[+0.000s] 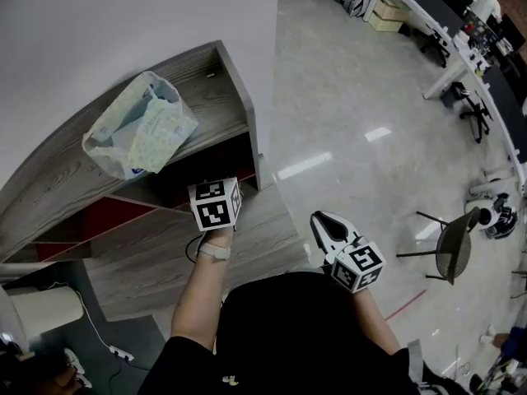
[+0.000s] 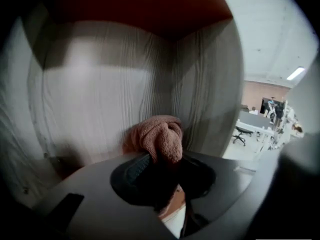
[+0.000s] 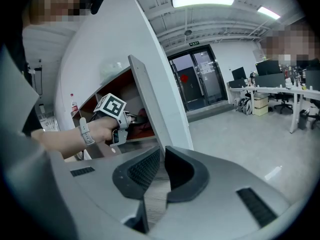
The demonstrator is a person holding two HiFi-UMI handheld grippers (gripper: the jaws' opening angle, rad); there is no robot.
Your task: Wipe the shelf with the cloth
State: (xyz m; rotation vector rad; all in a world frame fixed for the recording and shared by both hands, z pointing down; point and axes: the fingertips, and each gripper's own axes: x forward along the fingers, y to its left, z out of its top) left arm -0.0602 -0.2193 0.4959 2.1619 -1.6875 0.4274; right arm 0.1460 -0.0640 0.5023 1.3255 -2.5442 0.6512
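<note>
Left gripper view: a pinkish-brown terry cloth (image 2: 159, 138) bulges in a soft, folded wad from the left gripper (image 2: 160, 170), whose jaws are clamped on it. It is the only cloth, and its bunched front presses against the back corner of a compartment in the grey wood-grain shelf unit (image 2: 100, 99), under a red panel (image 2: 140, 4). From the head view, that gripper's marker cube (image 1: 216, 204) sits at the mouth of the dark compartment, its jaws hidden under the top board, with a pale watch strap (image 1: 214, 252) on the wrist behind it.

The second of the two tongs, the right gripper (image 3: 161, 156), is held apart from the shelf, low beside the person's body. Its jaws are drawn together with nothing between them.

On the shelf's top board lies one crumpled pale green and white plastic bag (image 1: 140, 126), above the compartment and clear of the gripper. Farther off, on the glossy grey floor (image 1: 346, 113), stands one black mesh chair (image 1: 453, 249).
</note>
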